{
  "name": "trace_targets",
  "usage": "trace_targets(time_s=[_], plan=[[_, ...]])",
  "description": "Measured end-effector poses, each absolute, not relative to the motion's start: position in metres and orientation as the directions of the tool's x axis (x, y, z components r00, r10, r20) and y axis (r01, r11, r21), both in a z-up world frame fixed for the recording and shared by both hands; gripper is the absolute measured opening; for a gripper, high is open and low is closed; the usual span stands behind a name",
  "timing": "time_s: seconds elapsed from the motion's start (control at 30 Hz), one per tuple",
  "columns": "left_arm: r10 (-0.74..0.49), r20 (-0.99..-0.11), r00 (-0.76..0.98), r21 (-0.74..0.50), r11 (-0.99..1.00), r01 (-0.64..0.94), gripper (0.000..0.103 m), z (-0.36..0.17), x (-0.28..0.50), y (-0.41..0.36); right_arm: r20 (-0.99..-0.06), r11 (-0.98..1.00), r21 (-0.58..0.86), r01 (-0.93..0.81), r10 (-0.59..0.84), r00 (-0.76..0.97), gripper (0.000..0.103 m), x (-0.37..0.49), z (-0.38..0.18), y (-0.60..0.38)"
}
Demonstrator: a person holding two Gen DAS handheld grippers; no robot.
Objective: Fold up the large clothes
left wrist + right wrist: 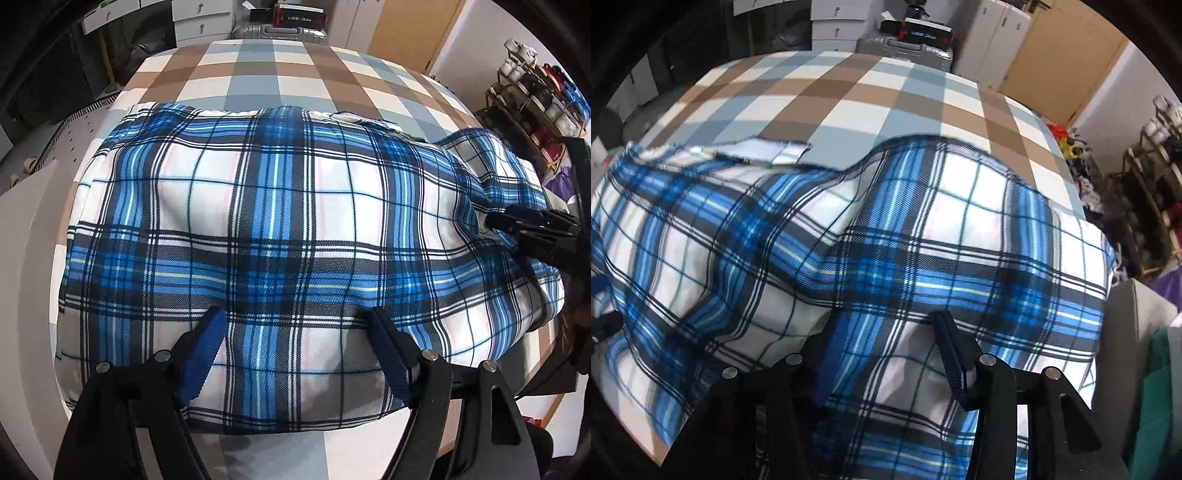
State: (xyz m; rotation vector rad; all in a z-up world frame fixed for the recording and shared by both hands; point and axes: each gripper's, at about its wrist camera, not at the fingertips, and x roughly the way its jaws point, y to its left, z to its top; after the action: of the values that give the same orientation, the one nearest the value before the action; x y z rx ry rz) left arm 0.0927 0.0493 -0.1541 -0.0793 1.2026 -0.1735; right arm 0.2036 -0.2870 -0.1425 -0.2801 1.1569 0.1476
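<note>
A large blue, white and black plaid garment (277, 221) (923, 258) lies spread across a surface covered with a brown, grey and white checked cloth (258, 74) (849, 92). My left gripper (295, 312) stands open over the garment's near edge, its blue pads wide apart with flat fabric between them. My right gripper (886, 321) is at the garment's right part, where the fabric is rumpled. Its jaws stand apart with a raised fold between them, and cloth hides the left fingertip. In the left wrist view the right gripper (495, 221) reaches in from the right edge.
A silver suitcase (280, 35) (905, 48) stands beyond the far edge, with white drawers (195, 26) to its left and a wooden door (413, 33) to its right. A shoe rack (535, 92) (1152, 166) stands to the right. The garment's pale inner side (764, 151) shows at its far edge.
</note>
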Motion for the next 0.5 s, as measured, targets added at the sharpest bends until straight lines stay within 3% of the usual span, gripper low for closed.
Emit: trace_targets(time_s=[0.1, 0.2, 0.33, 0.4, 0.5], plan=[[-0.176, -0.92, 0.349, -0.158, 0.984, 0.081, 0.075, -0.151, 0.093, 0.051, -0.893, 0.963, -0.024, -0.268, 0.1, 0.439, 0.05, 0.185, -0.114, -0.289], [-0.158, -0.918, 0.364, -0.144, 0.987, 0.065, 0.074, -0.148, 0.094, 0.052, -0.892, 0.922, 0.129, -0.365, 0.269, 0.364, 0.05, 0.156, -0.102, -0.278], [-0.096, -0.923, 0.371, -0.078, 0.995, 0.064, 0.075, -0.15, 0.091, 0.048, -0.916, 0.855, -0.083, -0.511, 0.136, 0.377, 0.056, 0.121, -0.132, -0.244], [-0.104, -0.926, 0.362, -0.087, 0.994, 0.063, 0.074, -0.155, 0.095, 0.05, -0.936, 0.859, -0.083, -0.505, 0.106, 0.335, 0.056, 0.125, -0.163, -0.243], [-0.103, -0.925, 0.366, -0.09, 0.995, 0.052, 0.074, -0.157, 0.099, 0.054, -0.921, 0.892, -0.04, -0.451, 0.141, 0.363, 0.06, 0.132, -0.167, -0.249]])
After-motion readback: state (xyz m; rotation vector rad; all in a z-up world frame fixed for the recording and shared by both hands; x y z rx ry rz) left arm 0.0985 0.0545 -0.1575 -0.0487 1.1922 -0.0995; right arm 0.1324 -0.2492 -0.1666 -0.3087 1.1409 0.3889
